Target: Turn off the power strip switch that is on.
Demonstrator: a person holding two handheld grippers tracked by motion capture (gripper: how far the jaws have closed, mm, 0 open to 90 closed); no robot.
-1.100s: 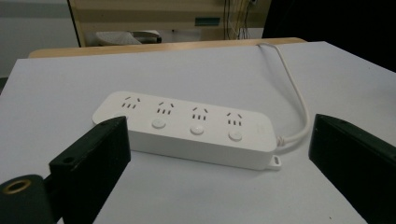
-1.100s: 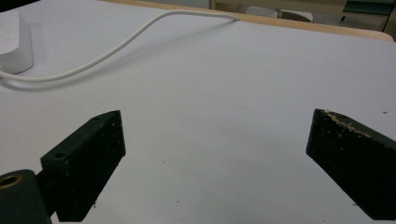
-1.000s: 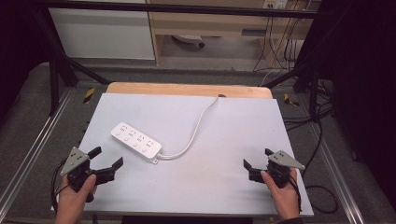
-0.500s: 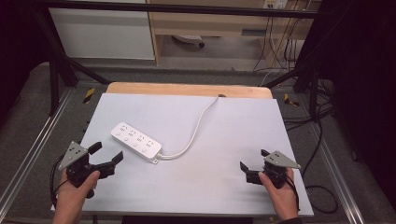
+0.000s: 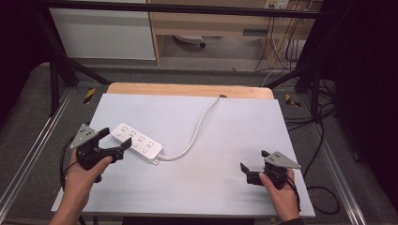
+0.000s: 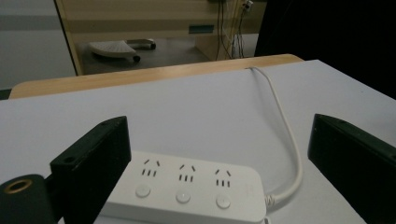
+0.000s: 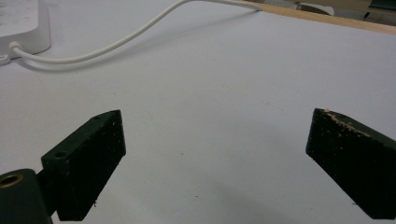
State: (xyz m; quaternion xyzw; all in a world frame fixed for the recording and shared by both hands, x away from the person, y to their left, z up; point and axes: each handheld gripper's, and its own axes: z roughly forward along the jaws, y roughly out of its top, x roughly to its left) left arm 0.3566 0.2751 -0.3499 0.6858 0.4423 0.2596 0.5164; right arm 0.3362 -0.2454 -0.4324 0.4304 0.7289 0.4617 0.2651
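Note:
A white power strip lies slantwise on the white table top, left of the middle. Its white cable curves back to the far edge. My left gripper is open right at the strip's left end, jaws spread wide. In the left gripper view the power strip sits between the two black jaws, sockets and round buttons facing up, untouched. My right gripper is open low over bare table at the front right. The right gripper view catches the cable and a corner of the strip far off.
A wooden board edges the table's far side. Metal frame rails run along both sides. Beyond stand a white cabinet and a wooden shelf unit, with dark cables hanging at the right.
My left gripper has moved forward and right, up to the power strip's left end. My right gripper has drifted slightly left and nearer the front edge.

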